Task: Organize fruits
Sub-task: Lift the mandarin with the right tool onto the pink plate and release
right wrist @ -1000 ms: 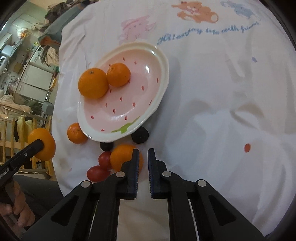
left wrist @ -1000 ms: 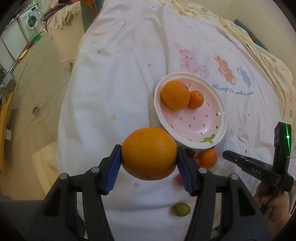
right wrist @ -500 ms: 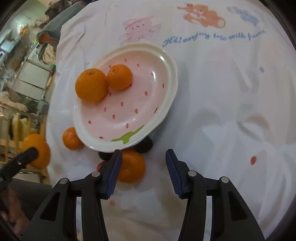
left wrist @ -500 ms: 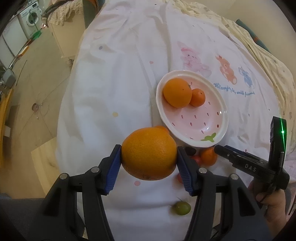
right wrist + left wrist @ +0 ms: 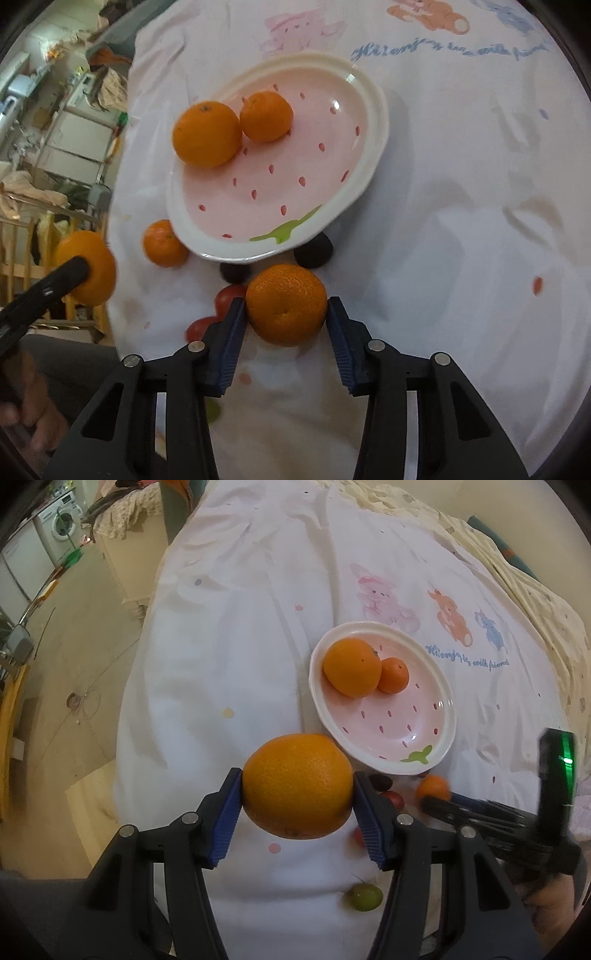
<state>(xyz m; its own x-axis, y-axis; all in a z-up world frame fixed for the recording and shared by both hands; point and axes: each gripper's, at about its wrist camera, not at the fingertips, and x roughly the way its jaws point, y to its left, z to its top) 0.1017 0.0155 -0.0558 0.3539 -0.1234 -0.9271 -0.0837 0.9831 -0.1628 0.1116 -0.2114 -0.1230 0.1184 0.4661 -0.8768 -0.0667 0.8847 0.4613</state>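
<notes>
My left gripper (image 5: 297,797) is shut on a large orange (image 5: 297,785) and holds it above the cloth, left of the pink strawberry plate (image 5: 436,690). The plate holds an orange (image 5: 351,666) and a mandarin (image 5: 394,675). My right gripper (image 5: 286,314) is open, its blue pads on either side of a mandarin (image 5: 286,303) that lies on the cloth just below the plate (image 5: 373,147). The pads sit close to it; I cannot tell if they touch. The right gripper also shows, blurred, in the left wrist view (image 5: 436,805).
Loose fruit lies by the plate's near rim: a small mandarin (image 5: 164,243), two dark plums (image 5: 314,251), red tomatoes (image 5: 229,297) and a green fruit (image 5: 364,896). The white printed cloth (image 5: 461,221) drops off at the left to floor and furniture.
My right gripper opened from shut and moved forward, so its pads now flank the mandarin. My left gripper kept hold of the large orange and shifted only slightly.
</notes>
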